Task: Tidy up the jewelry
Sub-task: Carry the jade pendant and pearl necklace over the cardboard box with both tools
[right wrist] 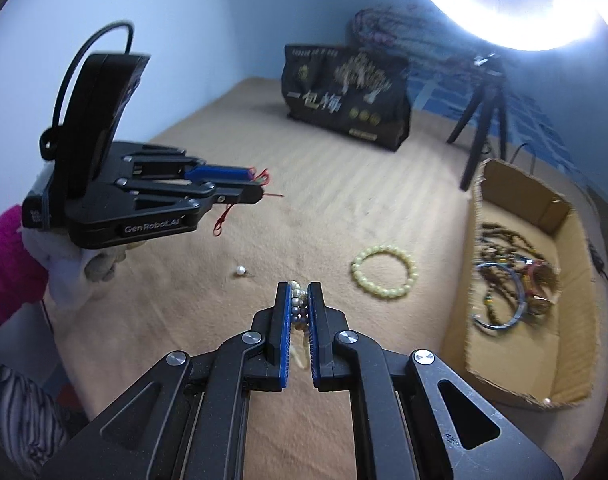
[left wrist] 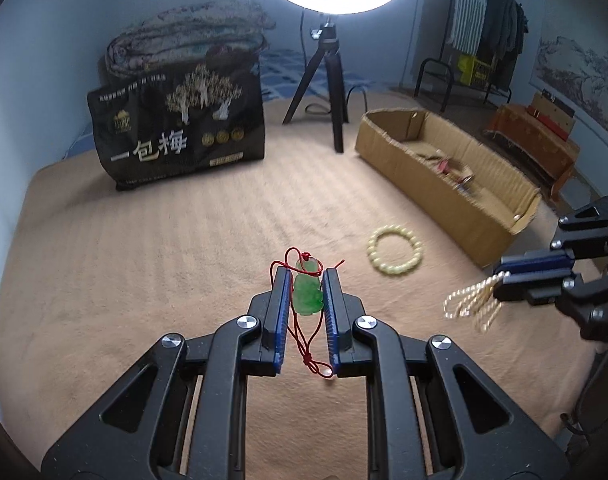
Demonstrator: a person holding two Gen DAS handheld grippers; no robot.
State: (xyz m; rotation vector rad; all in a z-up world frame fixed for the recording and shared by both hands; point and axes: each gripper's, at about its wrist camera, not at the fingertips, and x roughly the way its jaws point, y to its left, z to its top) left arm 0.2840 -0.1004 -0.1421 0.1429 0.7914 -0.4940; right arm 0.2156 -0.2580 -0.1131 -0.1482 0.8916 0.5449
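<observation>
Left wrist: left gripper (left wrist: 307, 280) tilted downward (pendant-laden).

The jewelry (right wrist: 511, 280) tangled in the cardboard box (right wrist: 499, 376) blurs beyond telling pieces apart.

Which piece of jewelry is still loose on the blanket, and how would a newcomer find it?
Start at the long cardboard box on the tan blanket. Just left of it, in the right wrist view, lies the yellow bead bracelet. It is a closed ring of pale round beads, flat and untouched; the pendant and pearls sit in grippers.
</observation>
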